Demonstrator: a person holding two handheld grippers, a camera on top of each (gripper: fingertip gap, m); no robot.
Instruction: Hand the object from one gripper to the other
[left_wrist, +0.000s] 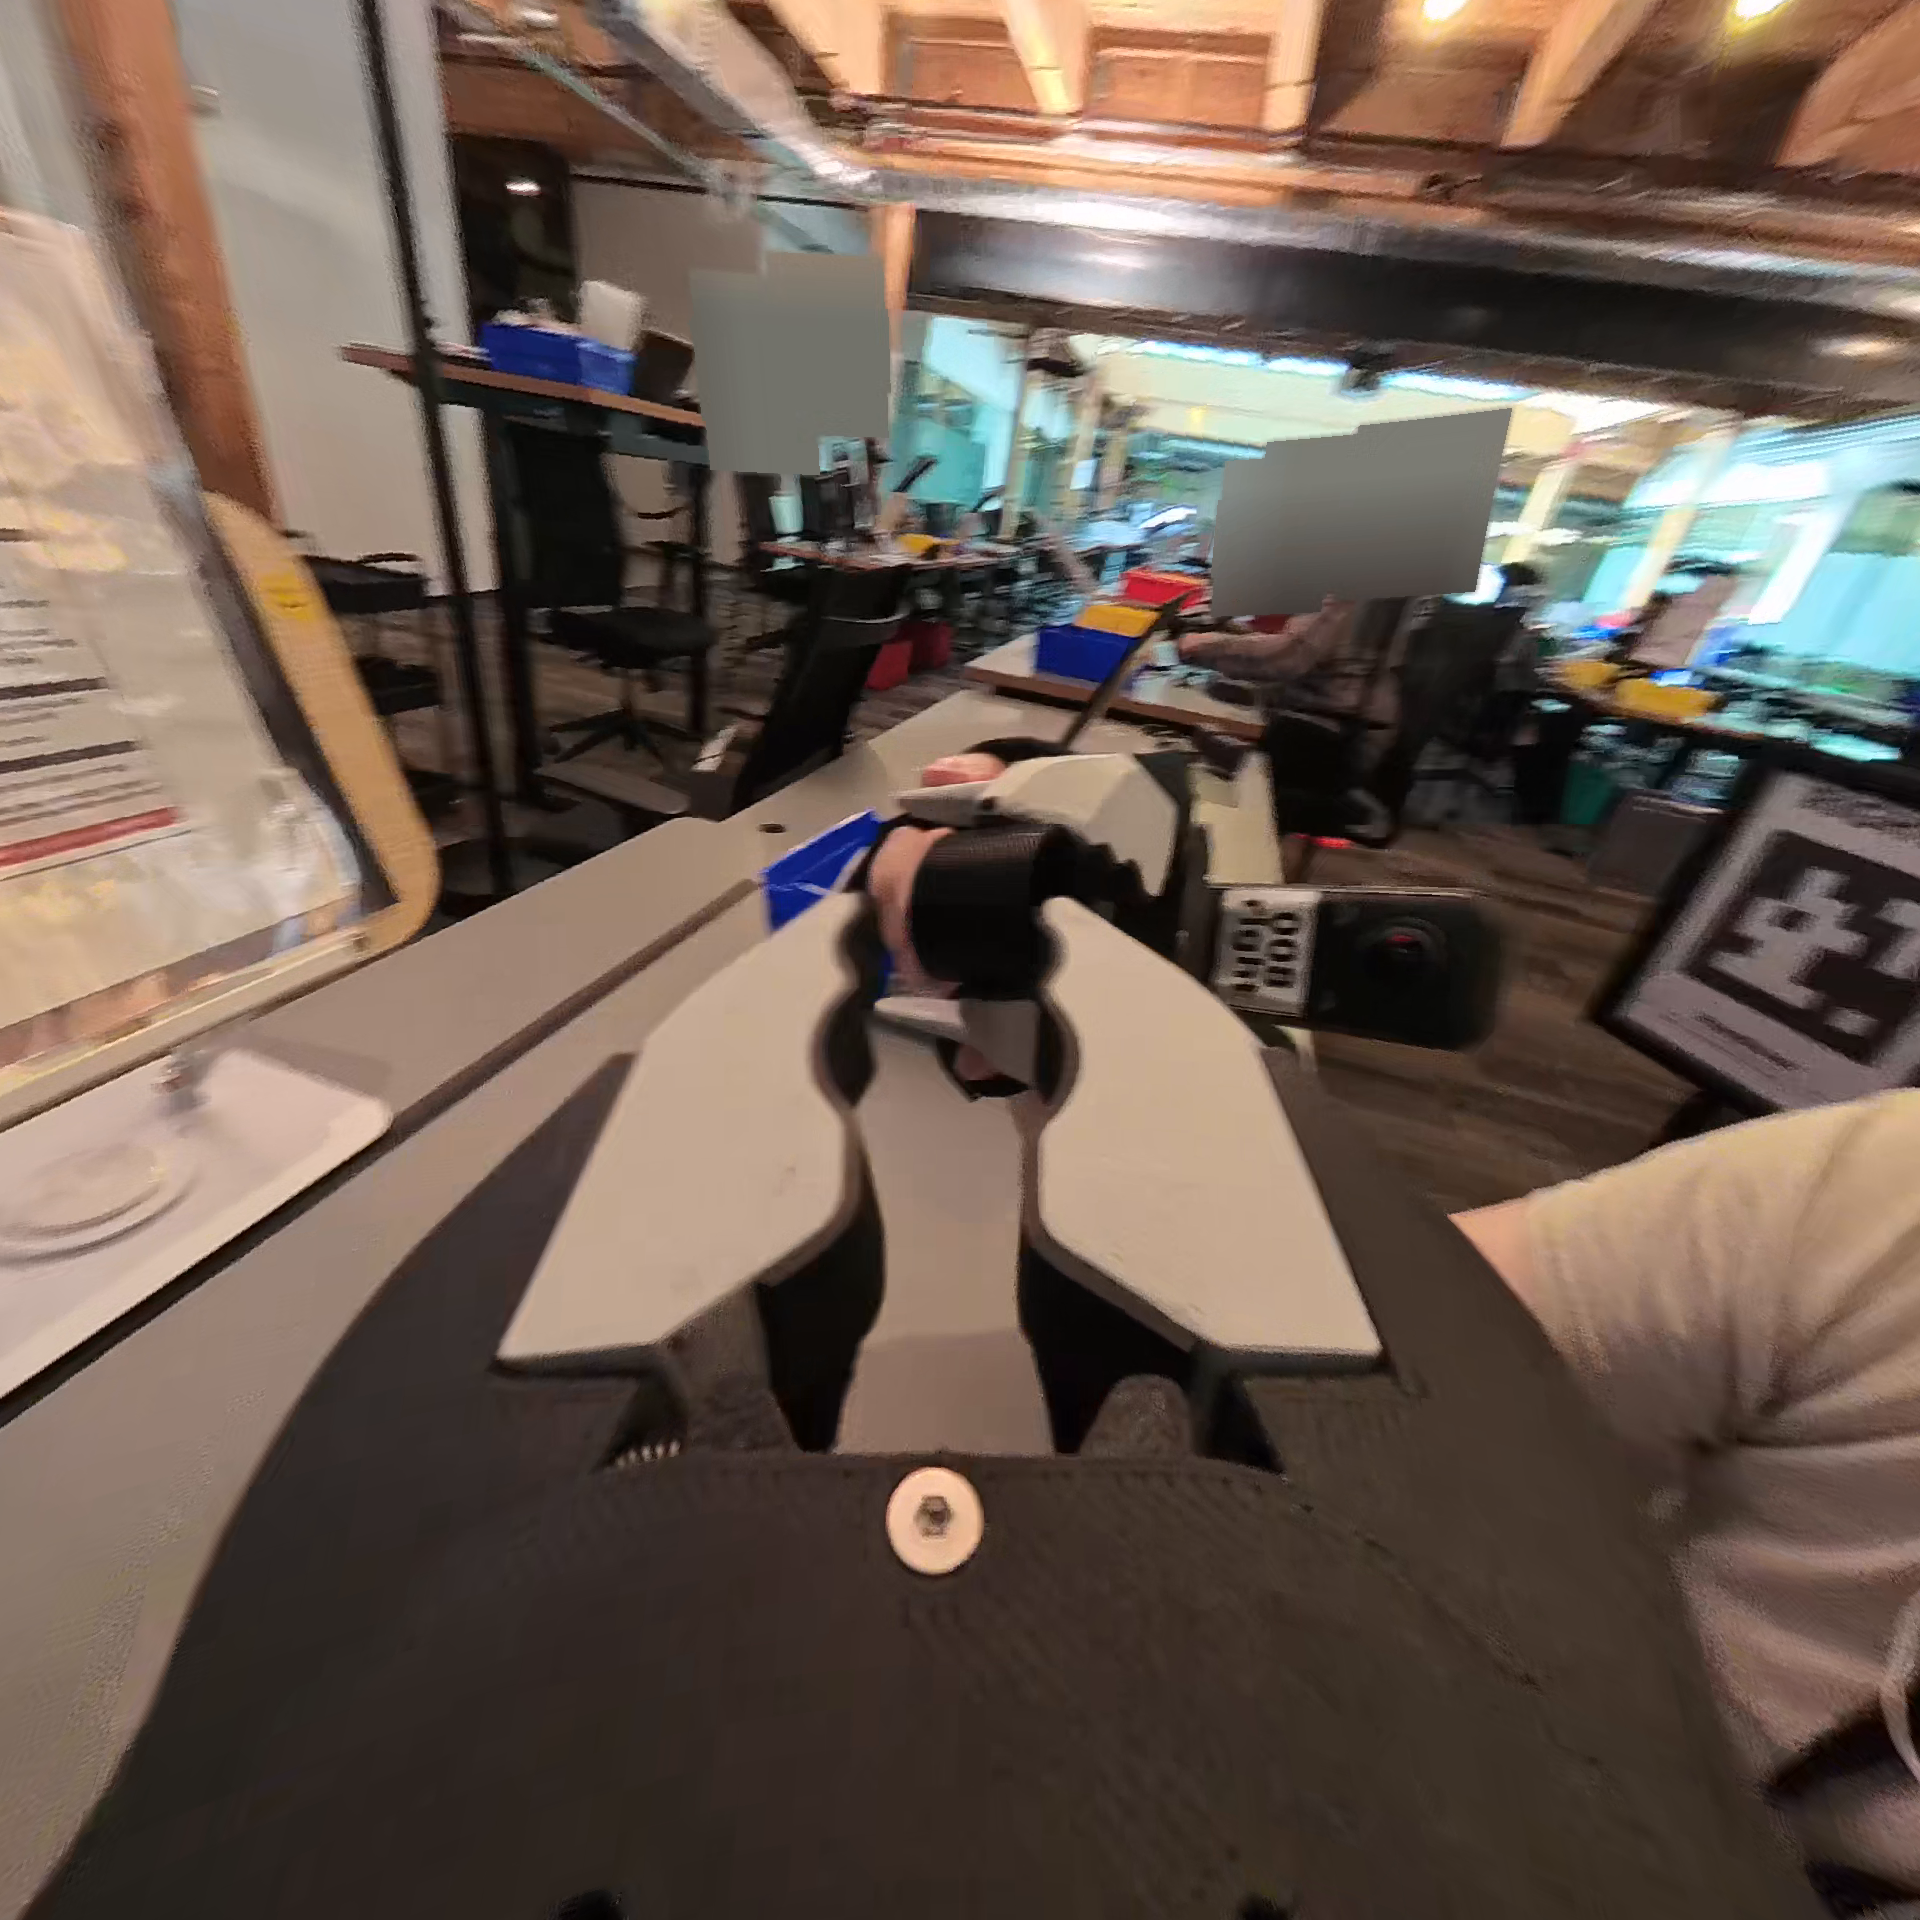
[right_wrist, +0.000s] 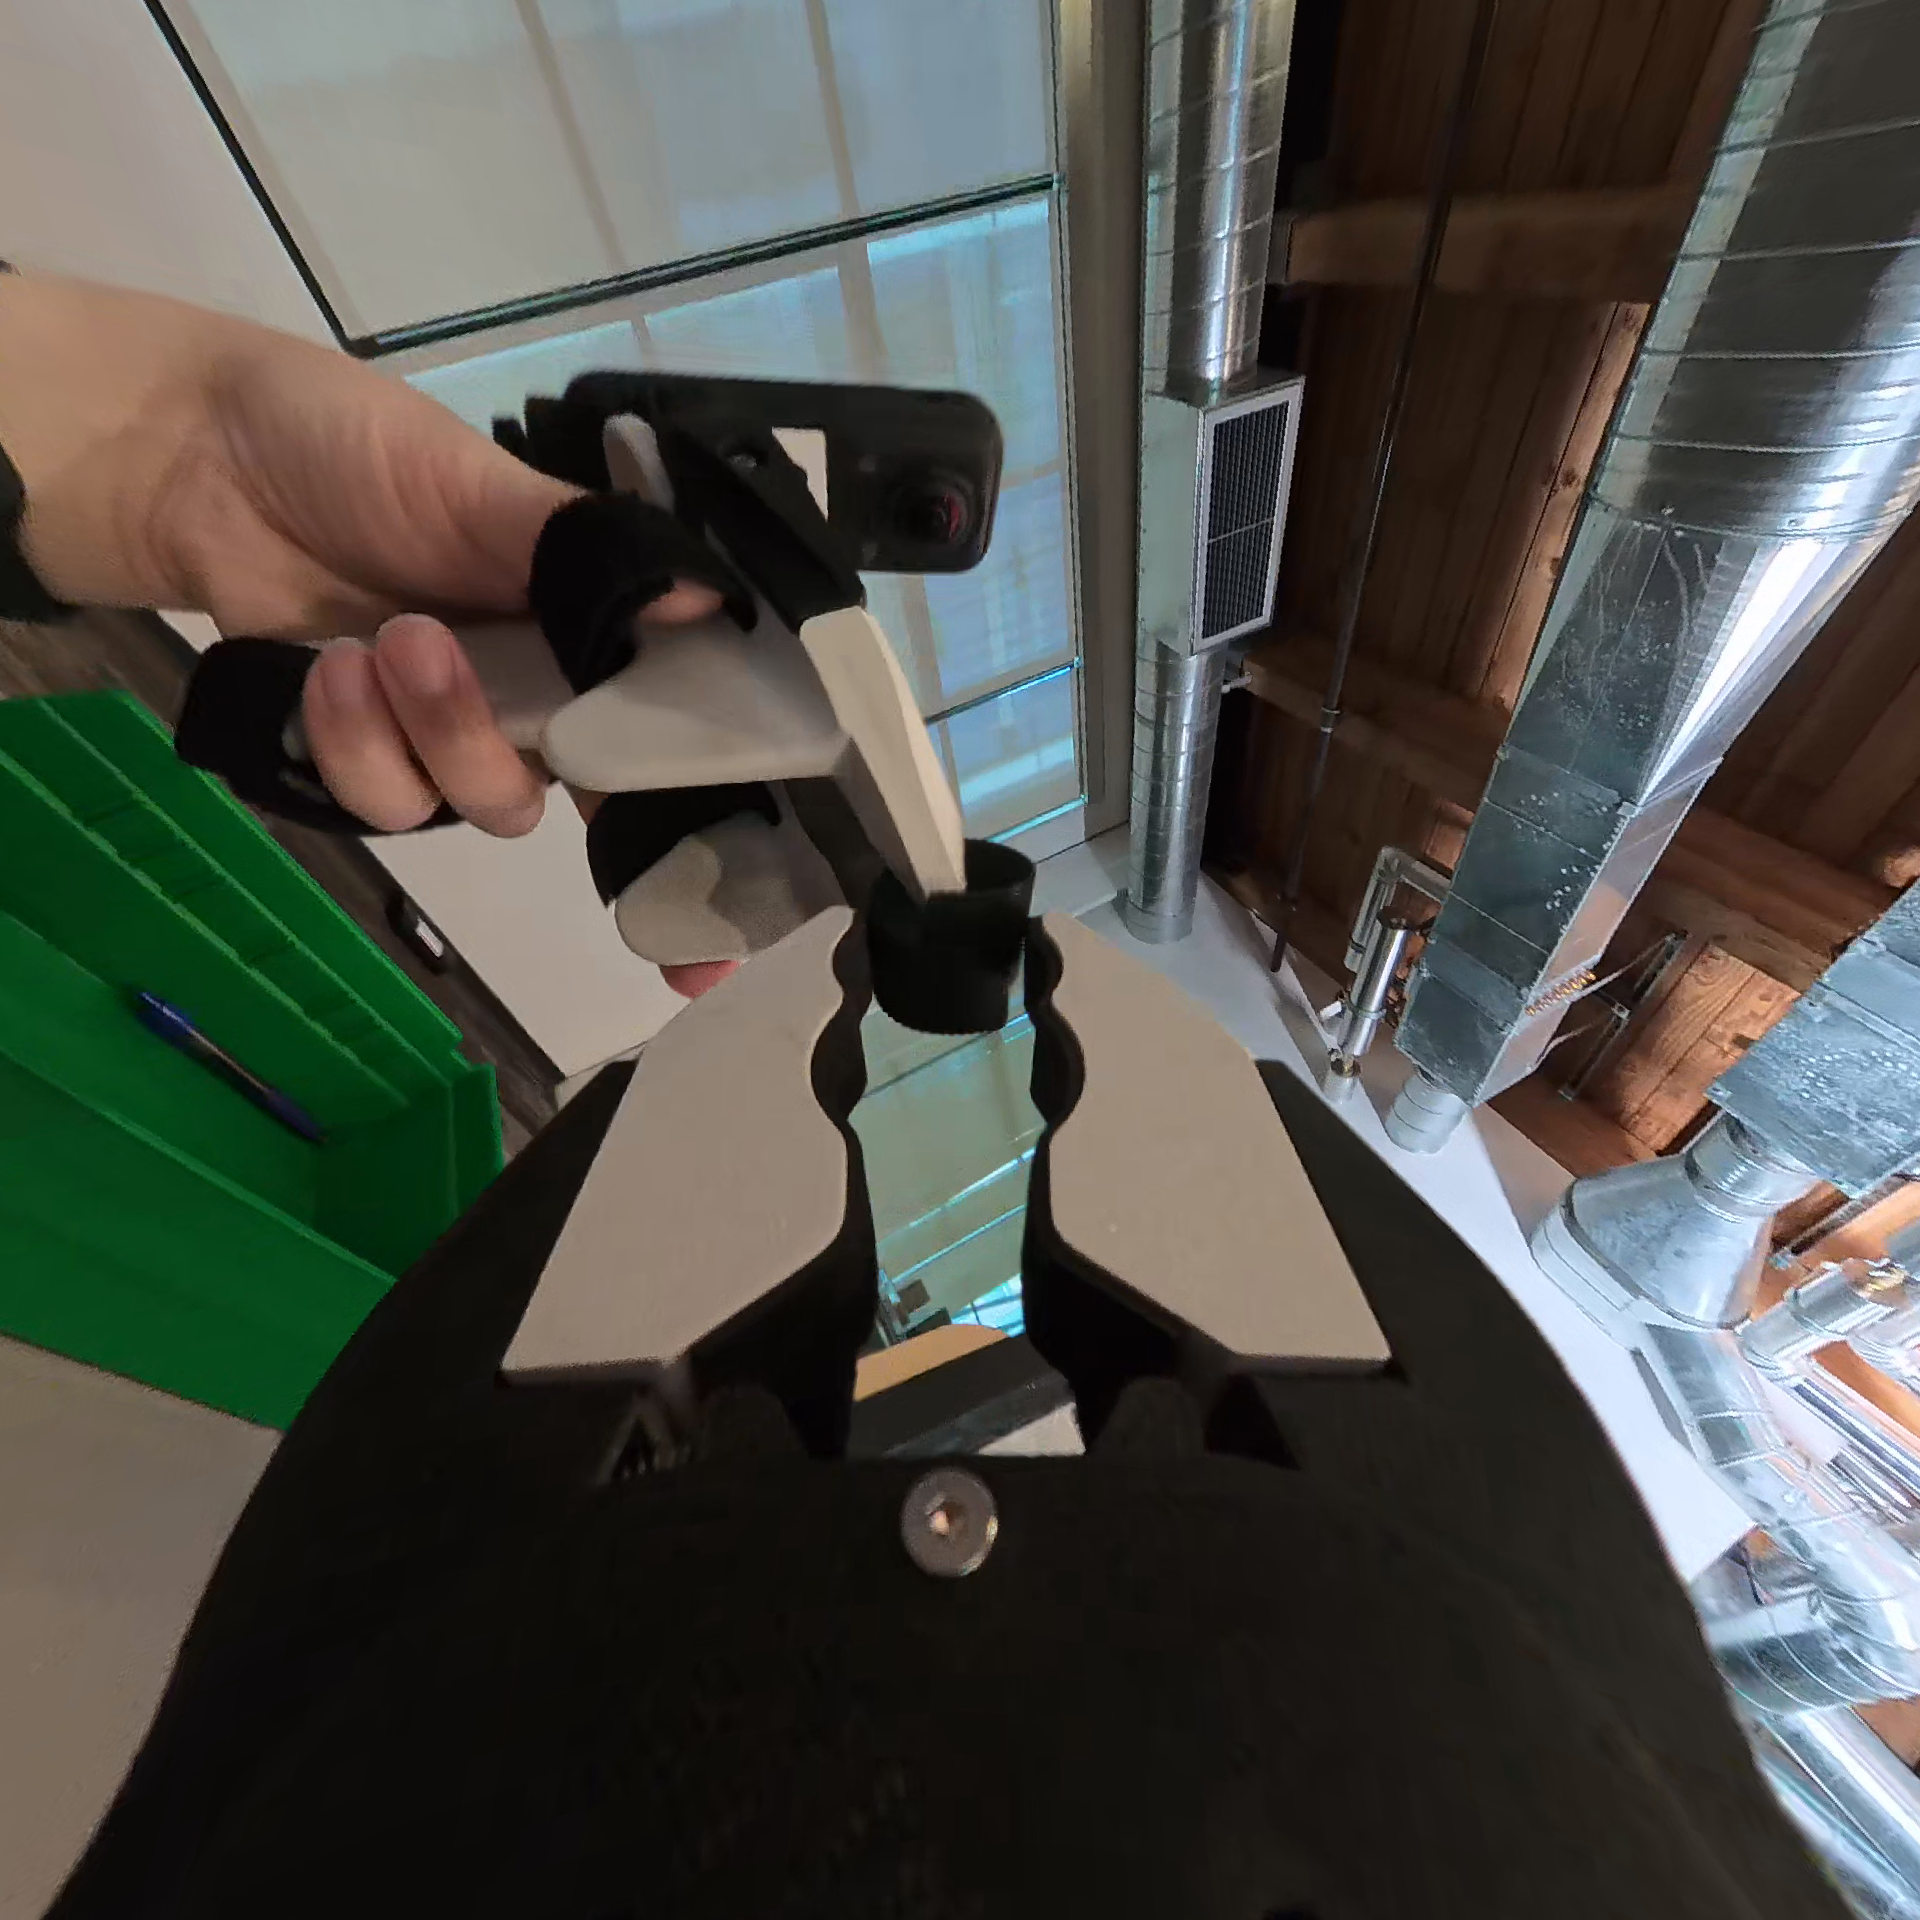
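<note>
Object: a small black cylinder (right_wrist: 951, 951) is seen in the air between both grippers, well above the grey table (left_wrist: 436, 1039).
Right gripper (right_wrist: 948, 961): its two fingertips are set on either side of the cylinder and appear to touch it; the fingers are only partly closed.
Left gripper (left_wrist: 951, 961): the cylinder (left_wrist: 977, 904) is found between its fingertips too. In the right wrist view one grey finger (right_wrist: 894, 769) is laid on the top of the cylinder; whether a firm grip is kept cannot be told.
Hands: the left gripper is held by a hand (right_wrist: 312, 540) with black straps.
Around: a green bin (right_wrist: 156, 1039) with a blue pen (right_wrist: 234, 1065) inside is seen at the left; a blue box (left_wrist: 810, 878) is partly hidden behind the grippers.
In the way: nothing is seen between the grippers except the cylinder.
</note>
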